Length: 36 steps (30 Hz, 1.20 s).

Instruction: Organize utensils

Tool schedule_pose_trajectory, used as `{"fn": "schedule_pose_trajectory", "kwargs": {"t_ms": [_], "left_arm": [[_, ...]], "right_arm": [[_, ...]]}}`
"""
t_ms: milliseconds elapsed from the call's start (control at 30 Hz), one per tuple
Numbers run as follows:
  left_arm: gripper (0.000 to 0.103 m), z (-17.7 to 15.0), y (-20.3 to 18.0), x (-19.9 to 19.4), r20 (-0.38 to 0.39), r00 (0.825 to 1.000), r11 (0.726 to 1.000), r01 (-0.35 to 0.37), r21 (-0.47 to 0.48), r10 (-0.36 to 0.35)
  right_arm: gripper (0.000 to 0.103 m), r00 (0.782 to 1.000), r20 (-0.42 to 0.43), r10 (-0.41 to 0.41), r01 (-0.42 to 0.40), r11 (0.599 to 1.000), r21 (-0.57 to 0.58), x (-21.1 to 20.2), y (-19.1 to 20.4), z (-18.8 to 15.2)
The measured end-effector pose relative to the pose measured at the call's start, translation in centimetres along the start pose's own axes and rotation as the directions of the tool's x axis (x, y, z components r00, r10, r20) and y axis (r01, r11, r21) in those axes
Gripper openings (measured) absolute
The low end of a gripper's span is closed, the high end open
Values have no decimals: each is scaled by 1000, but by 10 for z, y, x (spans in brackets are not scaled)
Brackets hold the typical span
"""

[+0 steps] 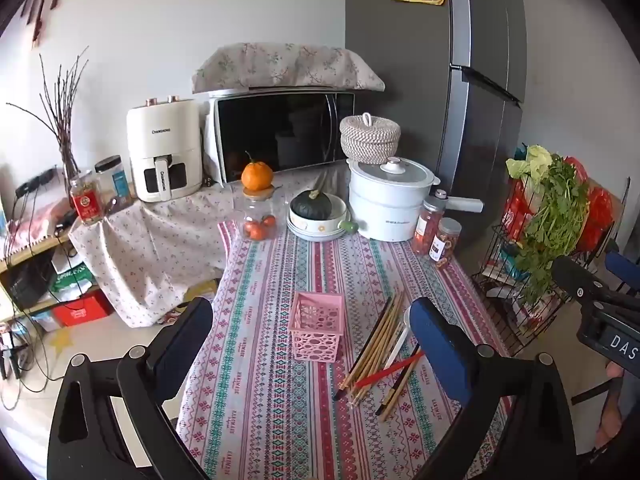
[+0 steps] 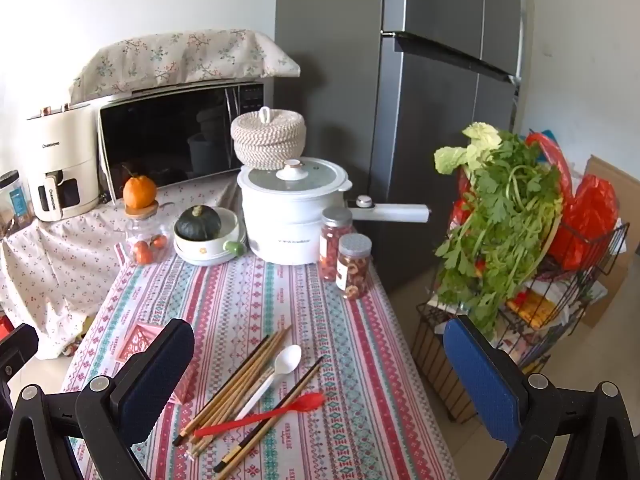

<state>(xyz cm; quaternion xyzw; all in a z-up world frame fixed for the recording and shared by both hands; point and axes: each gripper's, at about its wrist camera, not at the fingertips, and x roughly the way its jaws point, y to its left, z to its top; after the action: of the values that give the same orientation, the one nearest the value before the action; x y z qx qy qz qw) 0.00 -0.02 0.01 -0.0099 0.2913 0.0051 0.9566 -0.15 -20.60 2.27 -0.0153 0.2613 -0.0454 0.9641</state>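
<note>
Beside the pink basket [image 1: 317, 330] lie loose chopsticks [image 2: 240, 380].

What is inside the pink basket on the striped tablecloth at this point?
Nothing visible: the pink basket looks empty through its open top and cut-out walls, though its floor is partly hidden by the front wall. The chopsticks and spoons lie loose on the cloth beside it.

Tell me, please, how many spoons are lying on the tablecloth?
2: the white spoon lies among the chopsticks, and the red spoon lies across them, nearer the camera. Others could hide under the pile.
</note>
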Motion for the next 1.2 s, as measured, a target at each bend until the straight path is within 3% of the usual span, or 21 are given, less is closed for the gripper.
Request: {"fn": "schedule_pose_trajectory", "kwargs": {"t_ms": [1200], "left_arm": [[100, 5, 6, -4, 16, 1000, 1000, 5, -11, -5]], "right_arm": [[102, 1000, 12, 14, -14, 1000, -9, 0, 11, 3]]}}
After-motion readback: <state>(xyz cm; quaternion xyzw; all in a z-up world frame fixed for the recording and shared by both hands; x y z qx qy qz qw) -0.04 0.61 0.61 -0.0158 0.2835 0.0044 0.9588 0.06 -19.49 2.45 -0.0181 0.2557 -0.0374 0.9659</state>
